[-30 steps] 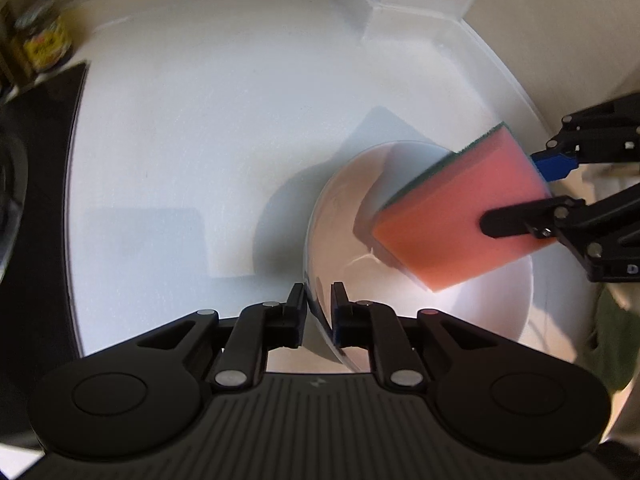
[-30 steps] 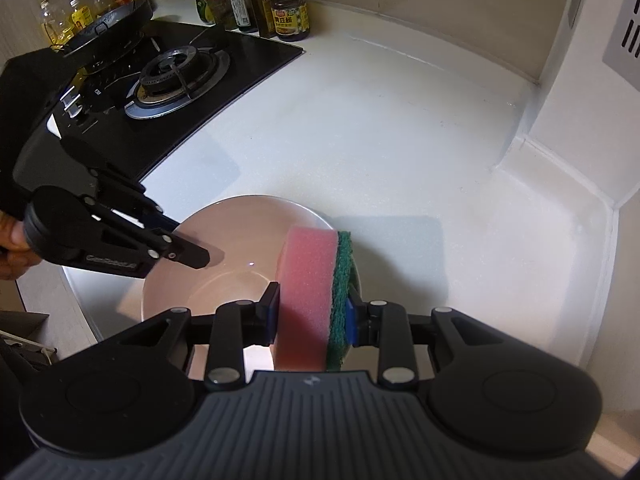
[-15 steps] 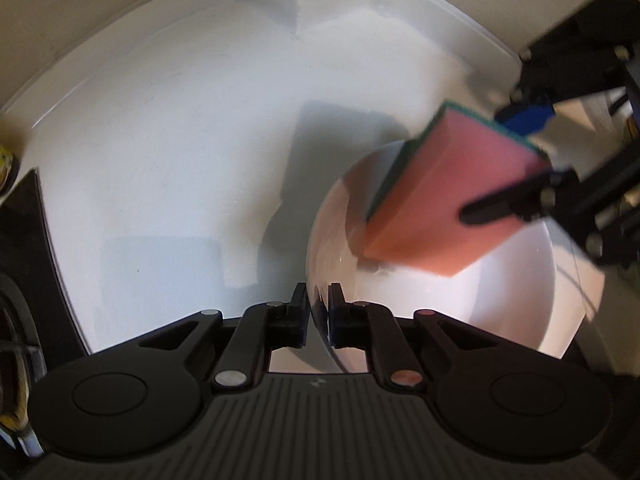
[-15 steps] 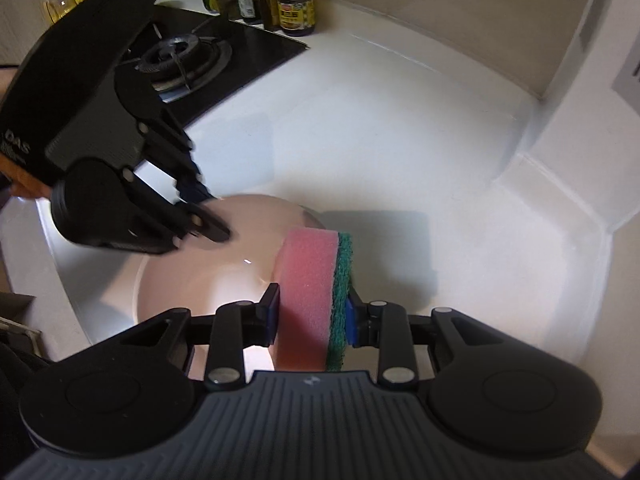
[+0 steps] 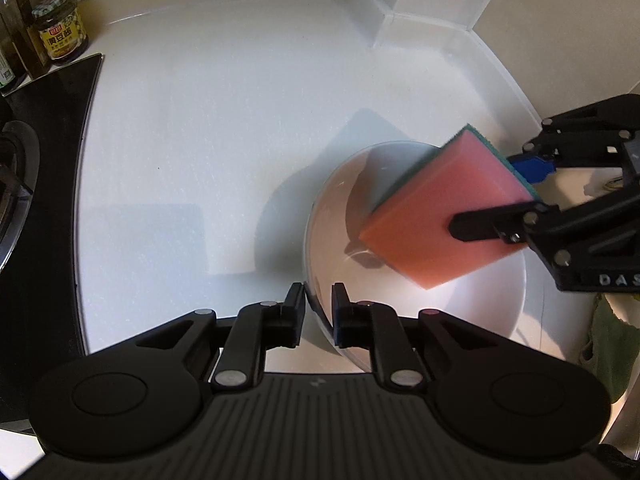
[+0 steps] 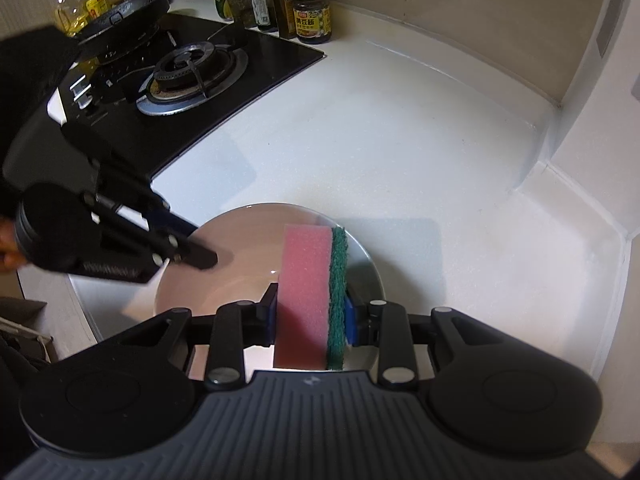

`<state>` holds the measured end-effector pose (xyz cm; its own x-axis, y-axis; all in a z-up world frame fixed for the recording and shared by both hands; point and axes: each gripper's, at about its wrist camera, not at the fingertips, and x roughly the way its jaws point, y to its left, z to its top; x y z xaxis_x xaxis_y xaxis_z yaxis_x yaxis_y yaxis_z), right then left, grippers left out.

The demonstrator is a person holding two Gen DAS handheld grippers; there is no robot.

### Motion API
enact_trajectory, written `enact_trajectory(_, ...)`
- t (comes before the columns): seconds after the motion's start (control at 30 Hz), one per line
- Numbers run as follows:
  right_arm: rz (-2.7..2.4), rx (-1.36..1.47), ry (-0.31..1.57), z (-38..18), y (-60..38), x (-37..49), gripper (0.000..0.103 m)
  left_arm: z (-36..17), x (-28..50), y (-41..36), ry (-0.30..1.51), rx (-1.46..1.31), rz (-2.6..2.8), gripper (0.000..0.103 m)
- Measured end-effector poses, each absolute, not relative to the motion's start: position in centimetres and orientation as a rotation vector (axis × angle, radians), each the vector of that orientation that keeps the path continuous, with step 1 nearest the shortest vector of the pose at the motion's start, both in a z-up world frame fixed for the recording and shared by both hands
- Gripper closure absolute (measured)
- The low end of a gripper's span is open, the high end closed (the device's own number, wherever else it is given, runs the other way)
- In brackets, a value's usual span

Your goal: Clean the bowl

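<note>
White counter [image 6: 400,152], glossy, runs into a corner where beige walls and a white boxed column meet; black glass hob [image 6: 192,80] sits at its left end w/ one burner [image 6: 192,68] in plain view and a dark pan [image 6: 124,12] over a 2nd spot behind it. Row of jars and bottles along the back wall — approx. eight, incl. a brown-paste jar w/ yellow label [image 6: 312,16]; the far ones are too small to count surely. One bowl [image 6: 240,240], pale and shiny, stands on the counter near its front edge, nothing in it but reflections. One sponge [image 6: 308,292] — pink foam w/ green scrub layer on its right face — is pinched between the pads of the right gripper [image 6: 310,316] and hangs over the bowl's right side; can't tell if it touches the inside. Left gripper [image 5: 318,312] straddles the bowl's near-left rim, one finger outside, one inside; its jaws have just been opening, and a small gap shows each side of the rim, so no squeeze on it. Green cloth [image 5: 612,344] lies at the counter's right edge. Part of a hand [image 6: 6,248] shows behind the left gripper.
</note>
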<state>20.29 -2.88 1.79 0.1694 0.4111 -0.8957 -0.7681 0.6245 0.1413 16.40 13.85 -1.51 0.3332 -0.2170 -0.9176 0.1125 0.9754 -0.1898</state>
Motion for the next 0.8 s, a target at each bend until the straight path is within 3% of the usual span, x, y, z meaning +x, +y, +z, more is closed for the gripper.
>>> enact_trajectory(0.53, 0.848, -0.387, 1.133, 1.9, -4.2, 21.4, 0.077, -1.3, 22.3, 11.2, 1.217, 0.297, -0.403, 0.094)
enact_trajectory(0.8, 0.923, -0.404, 1.126, 1.7, -2.2, 20.3, 0.076, 0.8, 20.0, 14.0, 1.172, 0.053, -0.312, 0.088)
